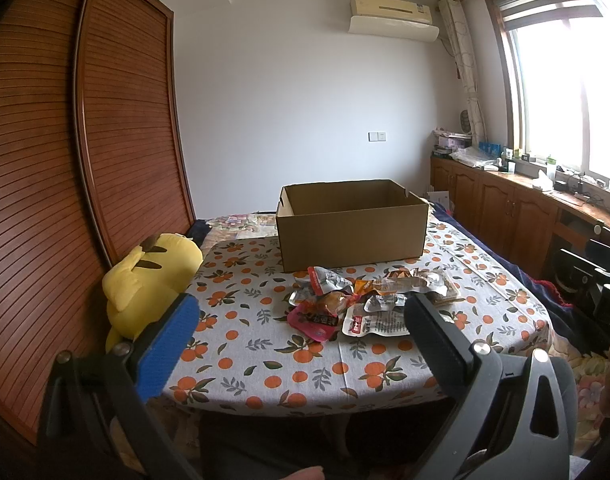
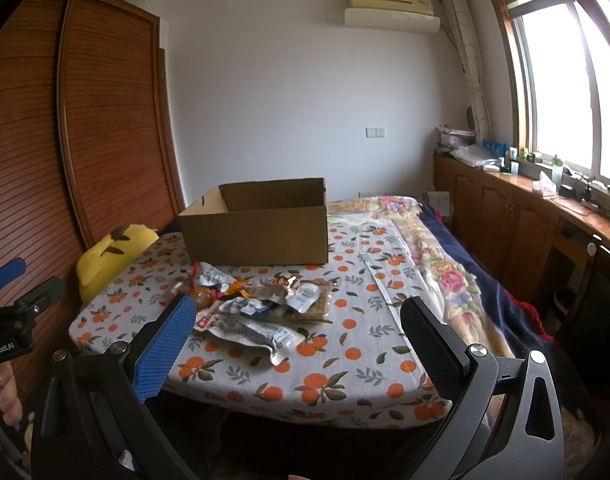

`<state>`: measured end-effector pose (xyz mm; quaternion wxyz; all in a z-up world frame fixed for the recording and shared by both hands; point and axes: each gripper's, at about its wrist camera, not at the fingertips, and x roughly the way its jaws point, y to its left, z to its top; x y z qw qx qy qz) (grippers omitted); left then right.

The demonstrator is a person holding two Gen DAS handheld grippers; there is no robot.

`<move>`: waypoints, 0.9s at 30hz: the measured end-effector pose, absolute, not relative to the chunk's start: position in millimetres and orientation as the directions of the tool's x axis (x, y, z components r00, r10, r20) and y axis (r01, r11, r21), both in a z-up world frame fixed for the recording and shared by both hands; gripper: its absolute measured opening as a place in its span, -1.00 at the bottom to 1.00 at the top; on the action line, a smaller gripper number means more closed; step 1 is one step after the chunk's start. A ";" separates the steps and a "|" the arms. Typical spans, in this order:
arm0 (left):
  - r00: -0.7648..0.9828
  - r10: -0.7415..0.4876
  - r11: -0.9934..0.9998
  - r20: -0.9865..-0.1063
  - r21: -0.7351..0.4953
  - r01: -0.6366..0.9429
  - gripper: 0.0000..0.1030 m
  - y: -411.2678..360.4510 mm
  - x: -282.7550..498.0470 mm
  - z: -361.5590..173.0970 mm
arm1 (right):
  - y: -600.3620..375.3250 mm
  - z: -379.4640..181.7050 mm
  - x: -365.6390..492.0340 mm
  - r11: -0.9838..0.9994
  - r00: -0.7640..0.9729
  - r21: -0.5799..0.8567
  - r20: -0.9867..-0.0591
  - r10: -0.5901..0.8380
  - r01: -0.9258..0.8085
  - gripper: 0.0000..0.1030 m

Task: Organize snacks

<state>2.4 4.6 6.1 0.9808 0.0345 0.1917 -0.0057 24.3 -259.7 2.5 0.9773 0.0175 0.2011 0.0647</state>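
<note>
A heap of snack packets point(image 1: 361, 300) point(image 2: 257, 308) lies on a table with an orange-print cloth point(image 1: 265, 356) point(image 2: 357, 360). Behind the heap stands an open cardboard box point(image 1: 351, 226) point(image 2: 257, 224); what shows of its inside is bare. My left gripper point(image 1: 301, 312) is open, held above the table's near edge, short of the packets. My right gripper point(image 2: 301, 316) is open too, near the front edge, with the heap just beyond its blue left pad point(image 2: 165, 348). In the right wrist view the left gripper point(image 2: 9, 280) shows at the far left, held by a hand point(image 2: 3, 392).
A yellow plush toy point(image 1: 149, 276) point(image 2: 109, 256) sits at the table's left edge against a wooden wardrobe point(image 1: 65, 180). A bed with a floral blanket point(image 2: 445, 264) lies to the right. Wooden cabinets point(image 2: 505, 216) with clutter run under the window.
</note>
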 end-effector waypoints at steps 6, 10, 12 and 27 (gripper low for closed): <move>0.926 0.003 0.997 -0.376 0.067 0.024 0.99 4.4 2.2 6.3 | -259.7 2.6 24.3 0.991 0.911 0.062 -0.391 0.134 -0.119 1.00; 0.927 0.003 0.998 -0.376 0.066 0.024 0.99 4.1 2.1 5.8 | -260.2 2.3 24.2 0.991 0.911 0.062 -0.391 0.134 -0.119 1.00; 0.926 0.003 0.997 -0.376 0.067 0.024 0.99 4.3 2.5 6.0 | -260.0 2.4 24.0 0.991 0.911 0.063 -0.390 0.134 -0.119 1.00; 0.920 -0.002 0.997 -0.392 0.064 0.030 0.99 2.7 3.1 11.0 | -262.6 -6.6 25.6 0.990 0.904 0.069 -0.403 0.139 -0.121 1.00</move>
